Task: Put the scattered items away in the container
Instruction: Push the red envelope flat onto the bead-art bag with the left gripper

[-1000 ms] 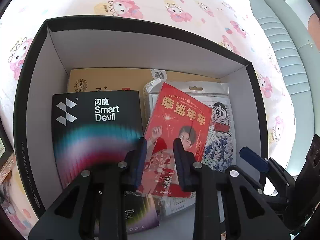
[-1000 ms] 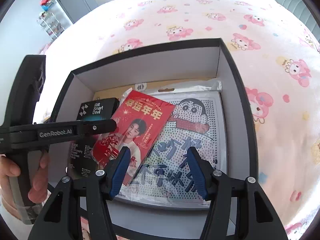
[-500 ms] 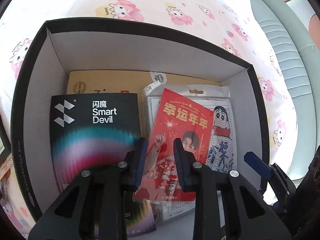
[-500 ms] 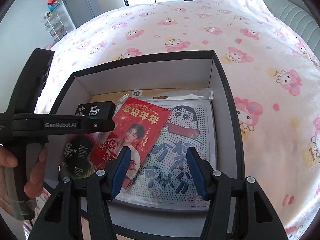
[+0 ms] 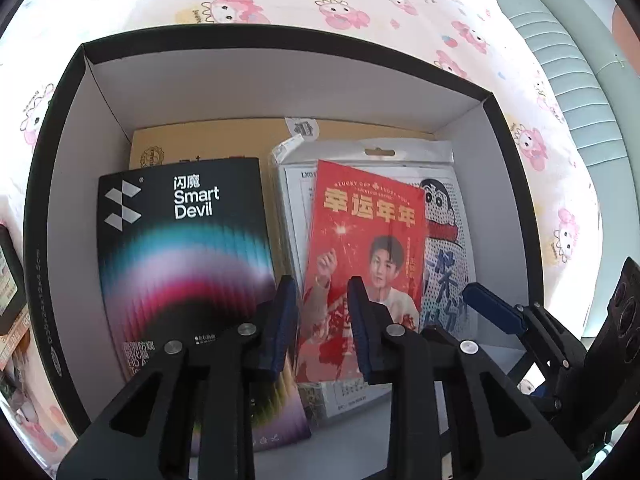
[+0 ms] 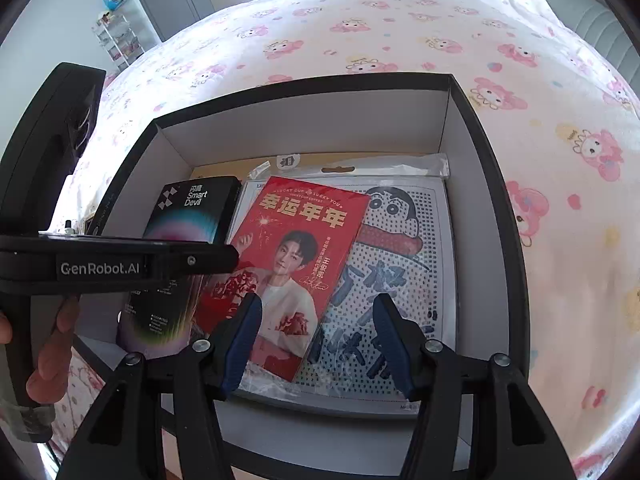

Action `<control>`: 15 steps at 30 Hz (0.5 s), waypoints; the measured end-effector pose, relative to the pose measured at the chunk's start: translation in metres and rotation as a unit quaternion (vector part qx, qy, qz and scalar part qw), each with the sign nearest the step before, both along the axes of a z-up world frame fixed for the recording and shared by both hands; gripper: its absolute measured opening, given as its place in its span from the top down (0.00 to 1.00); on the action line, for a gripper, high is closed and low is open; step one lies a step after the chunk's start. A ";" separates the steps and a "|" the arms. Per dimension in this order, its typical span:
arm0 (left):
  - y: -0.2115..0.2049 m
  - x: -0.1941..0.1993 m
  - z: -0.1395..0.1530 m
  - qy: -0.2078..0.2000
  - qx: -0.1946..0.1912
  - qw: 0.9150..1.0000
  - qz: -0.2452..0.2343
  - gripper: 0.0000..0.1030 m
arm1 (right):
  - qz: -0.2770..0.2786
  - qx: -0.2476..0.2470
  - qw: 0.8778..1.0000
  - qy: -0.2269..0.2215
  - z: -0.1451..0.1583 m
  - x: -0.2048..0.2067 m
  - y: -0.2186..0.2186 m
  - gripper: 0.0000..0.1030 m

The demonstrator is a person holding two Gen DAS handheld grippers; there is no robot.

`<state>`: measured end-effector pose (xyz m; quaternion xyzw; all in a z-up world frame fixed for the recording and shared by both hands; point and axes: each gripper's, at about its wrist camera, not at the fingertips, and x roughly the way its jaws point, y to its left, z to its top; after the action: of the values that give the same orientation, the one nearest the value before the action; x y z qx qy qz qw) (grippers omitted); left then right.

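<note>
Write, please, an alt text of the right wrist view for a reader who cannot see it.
An open right gripper hangs over a black box on a bed with a pink cartoon sheet. Inside lie a red packet over a cartoon bead board, and a black Smart Devil package. The left gripper reaches in from the left.

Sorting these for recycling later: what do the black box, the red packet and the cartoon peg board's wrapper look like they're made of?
Black box: looks like stiff cardboard, matte white inside with a black rim; its walls meet in crisp folded corners.
Red packet: probably glossy printed card or paper, possibly sleeved; flat, with a slight sheen.
Wrapper: clear plastic film, crinkled and shiny, with a hang hole; the cartoon peg board inside looks like studded plastic.
</note>
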<state>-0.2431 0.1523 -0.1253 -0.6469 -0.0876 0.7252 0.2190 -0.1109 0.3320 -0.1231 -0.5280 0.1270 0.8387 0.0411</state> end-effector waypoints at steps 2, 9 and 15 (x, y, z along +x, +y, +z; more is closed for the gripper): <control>0.006 -0.005 -0.003 -0.008 0.006 1.000 -0.005 0.76 | -0.004 -0.010 1.000 -0.002 -0.002 0.000 0.002 0.48; 0.016 -0.016 0.002 0.009 -0.005 1.000 -0.005 0.77 | -0.005 -0.010 1.000 0.010 0.011 0.009 0.003 0.48; 0.022 -0.029 -0.006 -0.007 0.000 1.000 -0.014 0.77 | -0.006 -0.018 1.000 0.008 0.011 0.008 0.005 0.48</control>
<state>-0.2717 0.1748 -0.1313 -0.6535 -0.0800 0.7173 0.2281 -0.1025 0.3371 -0.1123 -0.5215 0.1455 0.8400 0.0362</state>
